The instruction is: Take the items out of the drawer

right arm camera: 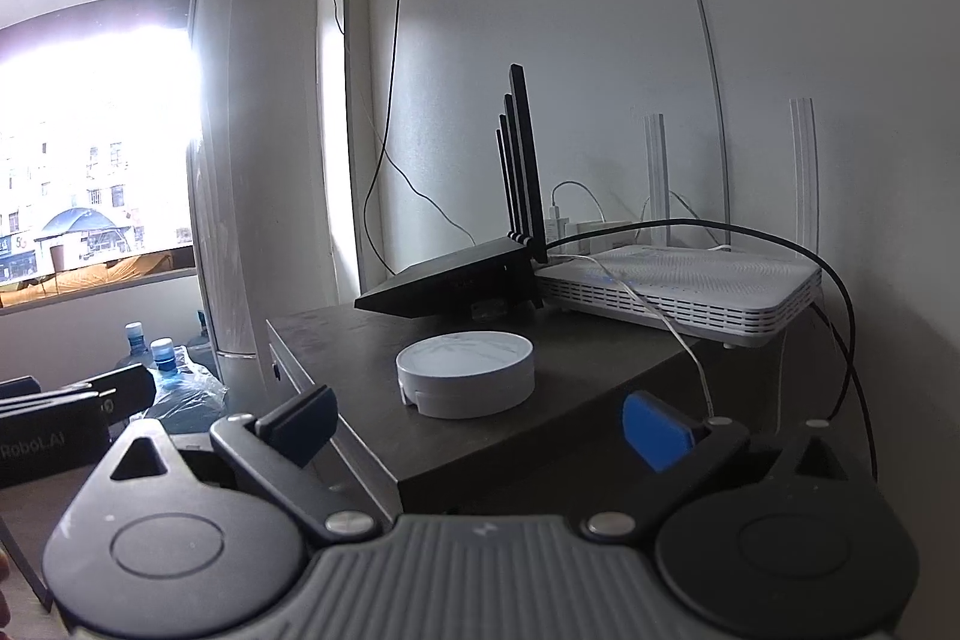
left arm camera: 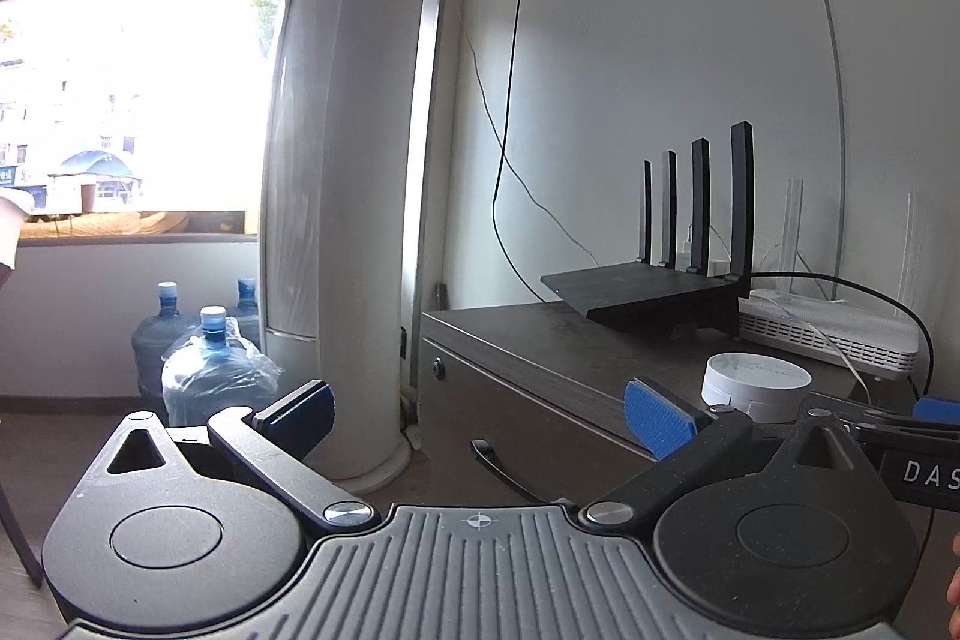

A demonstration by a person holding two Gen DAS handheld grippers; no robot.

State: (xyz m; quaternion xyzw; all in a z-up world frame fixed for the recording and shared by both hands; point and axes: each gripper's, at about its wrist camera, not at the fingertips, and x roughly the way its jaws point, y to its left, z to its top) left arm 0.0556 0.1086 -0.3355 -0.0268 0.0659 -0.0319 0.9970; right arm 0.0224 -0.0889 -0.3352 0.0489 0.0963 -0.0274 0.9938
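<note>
The left gripper [left arm camera: 480, 412] hangs in front of a dark cabinet [left arm camera: 576, 358], its blue-padded fingers [left arm camera: 657, 415] spread wide with nothing between them. Straight ahead of it is the drawer [left arm camera: 540, 430] — shut, its front flush with the cabinet, a dark handle [left arm camera: 501, 466] slanting across the face and a small keyhole [left arm camera: 439, 369] near the upper corner. What lies inside the drawer cannot be seen.

The right gripper [right arm camera: 480, 424] is held higher, looking over the cabinet top [right arm camera: 540, 400], and its fingers are likewise parted and hold nothing. Just beyond them sits a round white box [right arm camera: 465, 373] on the top, apart from both fingers. Behind it stands a black router [right arm camera: 456, 283] with four upright antennas, and beside that, touching or nearly so, a white router [right arm camera: 684, 286] with a black cable [right arm camera: 840, 292] looping over it.

In the left wrist view the tip of the right gripper shows at the right edge, beside the round box [left arm camera: 756, 382]. In the right wrist view the left gripper's body [right arm camera: 54, 430] shows low at the left edge.

To the left of the cabinet rises a tall white air conditioner [left arm camera: 342, 160], with blue water jugs [left arm camera: 210, 370] on the floor by a bright window [left arm camera: 132, 100].
</note>
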